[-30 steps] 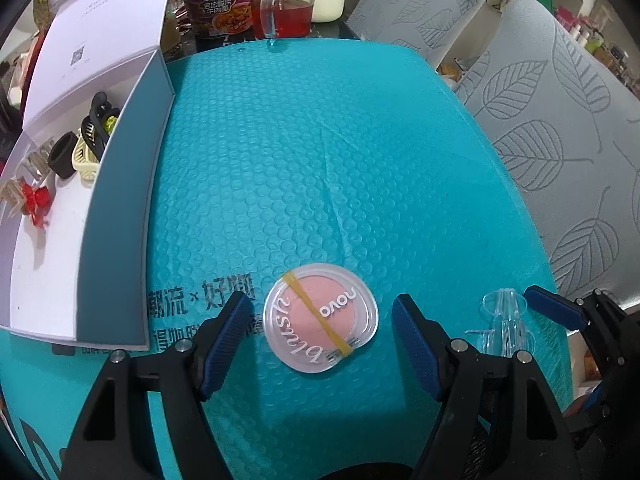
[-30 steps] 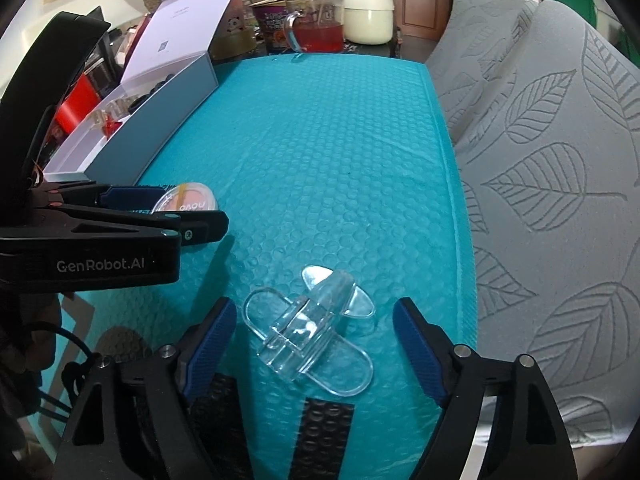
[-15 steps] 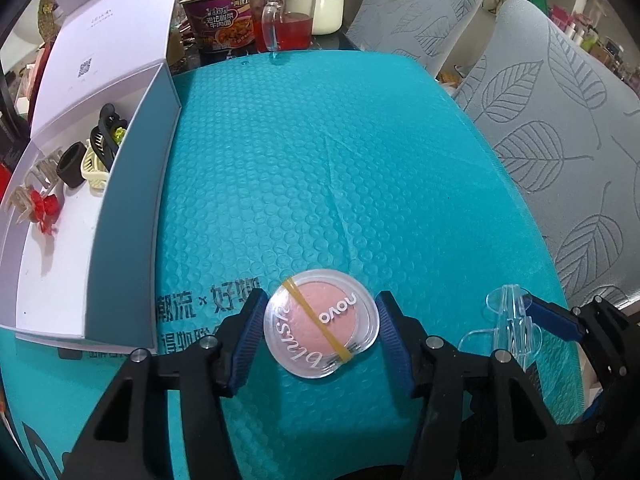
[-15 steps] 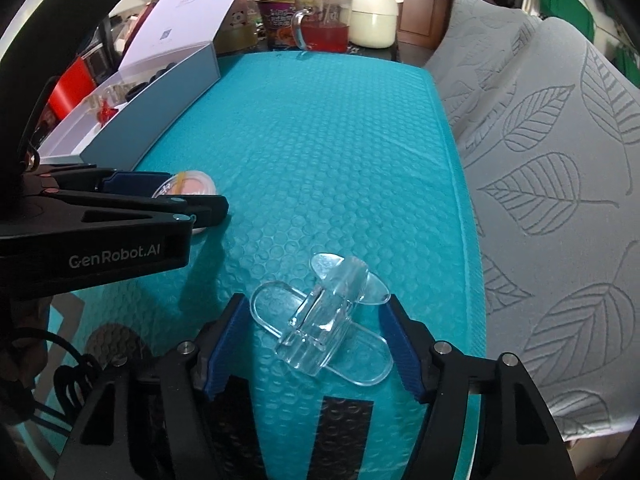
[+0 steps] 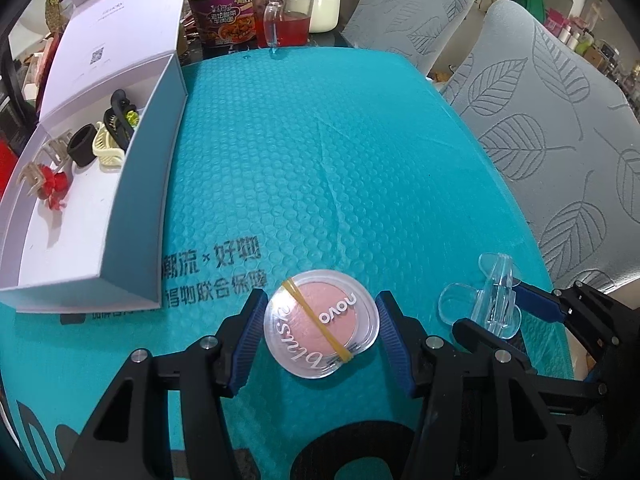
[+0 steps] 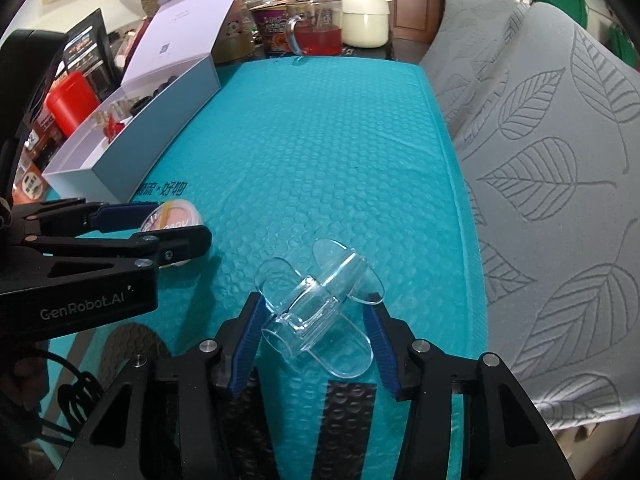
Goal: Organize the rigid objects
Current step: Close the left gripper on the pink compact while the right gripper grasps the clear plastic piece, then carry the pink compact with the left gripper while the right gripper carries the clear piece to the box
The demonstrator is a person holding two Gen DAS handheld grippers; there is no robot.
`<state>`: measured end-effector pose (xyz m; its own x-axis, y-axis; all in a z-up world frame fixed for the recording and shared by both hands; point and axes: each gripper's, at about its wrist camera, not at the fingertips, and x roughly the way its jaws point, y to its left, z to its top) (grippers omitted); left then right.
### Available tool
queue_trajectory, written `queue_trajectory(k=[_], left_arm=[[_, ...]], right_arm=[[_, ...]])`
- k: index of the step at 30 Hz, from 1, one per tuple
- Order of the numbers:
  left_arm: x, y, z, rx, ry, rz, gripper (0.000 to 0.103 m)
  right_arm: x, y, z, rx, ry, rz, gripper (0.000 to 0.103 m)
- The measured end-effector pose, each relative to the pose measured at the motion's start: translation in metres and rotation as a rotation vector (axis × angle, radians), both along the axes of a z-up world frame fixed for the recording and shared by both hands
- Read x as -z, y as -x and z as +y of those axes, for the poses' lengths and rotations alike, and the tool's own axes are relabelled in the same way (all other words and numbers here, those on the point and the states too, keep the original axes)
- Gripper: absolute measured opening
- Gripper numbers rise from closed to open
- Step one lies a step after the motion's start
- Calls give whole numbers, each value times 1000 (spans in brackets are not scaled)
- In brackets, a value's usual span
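The left gripper (image 5: 320, 336) has its blue pads pressed against both sides of a round clear blush compact (image 5: 321, 323), pink inside with a yellow rubber band (image 5: 316, 326) across its lid; the compact sits on the teal bubble-wrap mat (image 5: 320, 160), just below the printed black characters. The right gripper (image 6: 314, 332) is closing its jaws on a clear plastic hair clip (image 6: 318, 304); the left pad touches the clip's edge and the right pad lies at or just beside its far lobe, though a firm grip cannot be told; the clip lies on the mat near its right edge, just right of the compact. Up the mat's left side stands an open white box (image 5: 136, 216) with its lid raised; in it lie a black claw clip (image 5: 118, 118), a cream clip (image 5: 108, 148), a black ring (image 5: 82, 146) and a red clip (image 5: 54, 184). Beyond the mat stand a noodle cup (image 5: 224, 20) and a glass mug (image 5: 286, 16) of red drink; grey leaf-patterned cushions (image 5: 560, 140) flank the right.
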<state>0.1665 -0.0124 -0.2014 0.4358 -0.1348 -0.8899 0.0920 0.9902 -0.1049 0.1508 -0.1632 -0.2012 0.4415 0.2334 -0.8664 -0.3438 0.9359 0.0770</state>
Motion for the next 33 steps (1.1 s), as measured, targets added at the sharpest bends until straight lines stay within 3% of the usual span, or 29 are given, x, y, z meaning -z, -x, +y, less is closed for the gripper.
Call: queue_trajectory(k=[16, 33], left_arm=[[-13, 34, 8, -28, -5, -8, 55], [-73, 90, 11, -127, -10, -57, 55]], right_arm=[[-11, 22, -5, 5, -40, -3, 50], [-59, 54, -7, -81, -76, -31, 50]])
